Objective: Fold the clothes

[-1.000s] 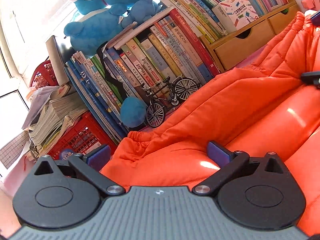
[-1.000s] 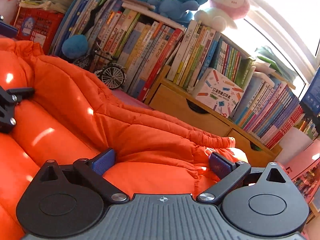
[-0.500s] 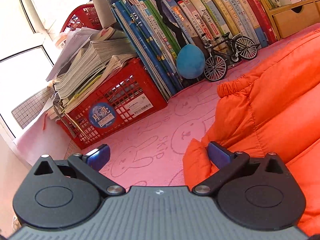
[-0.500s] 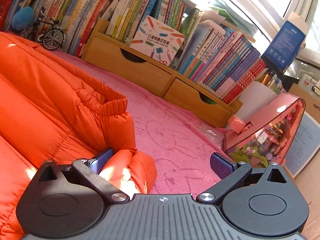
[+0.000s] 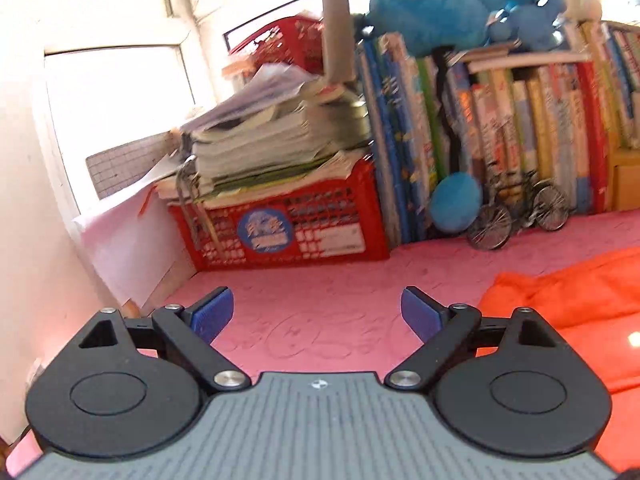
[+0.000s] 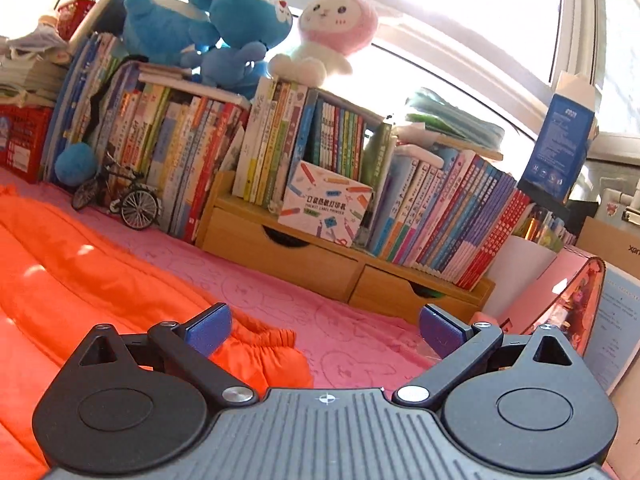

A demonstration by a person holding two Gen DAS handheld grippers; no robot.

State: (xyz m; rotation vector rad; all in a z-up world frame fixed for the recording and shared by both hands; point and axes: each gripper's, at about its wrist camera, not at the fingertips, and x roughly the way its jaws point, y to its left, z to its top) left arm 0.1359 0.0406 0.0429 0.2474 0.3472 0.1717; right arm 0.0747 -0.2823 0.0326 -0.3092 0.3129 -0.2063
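The orange jacket (image 6: 80, 280) lies spread on the pink table (image 5: 340, 296), apparently only partly folded, while the left tongs (image 5: 316, 314), empty, are closing and the right tongs (image 6: 324, 328) gape wide, holding nothing.

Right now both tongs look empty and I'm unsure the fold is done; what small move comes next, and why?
Probably bring the right tongs down onto the orange jacket's elastic cuff and grip it. The cuff lies loose on the pink mat just below them. The left tongs are closing on nothing, off to the jacket's side.
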